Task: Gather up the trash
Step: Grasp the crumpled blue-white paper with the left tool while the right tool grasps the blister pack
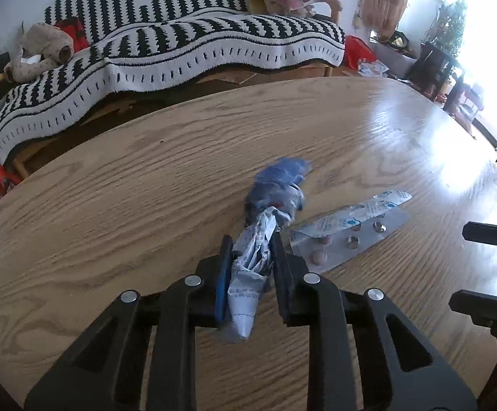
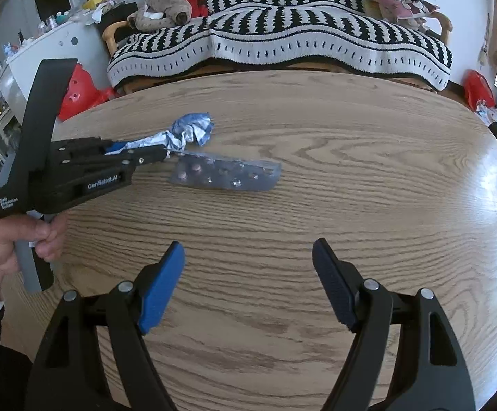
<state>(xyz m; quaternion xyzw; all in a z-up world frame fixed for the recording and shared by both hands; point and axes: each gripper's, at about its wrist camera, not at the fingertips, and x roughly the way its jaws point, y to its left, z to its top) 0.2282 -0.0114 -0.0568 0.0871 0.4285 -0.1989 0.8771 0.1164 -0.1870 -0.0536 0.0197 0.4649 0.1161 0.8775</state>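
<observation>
My left gripper is shut on a crumpled blue-and-white wrapper, held just above the wooden table. The wrapper's blue end sticks out past the fingertips. The same gripper and wrapper show at the left of the right wrist view. A silver pill blister strip lies flat on the table just right of the wrapper, and it also shows in the right wrist view. My right gripper is open and empty, nearer the table's front edge, short of the strip.
A sofa with a black-and-white striped cover stands behind the table. Red plastic bags sit on the floor at the left and right. A dark chair stands at the far right.
</observation>
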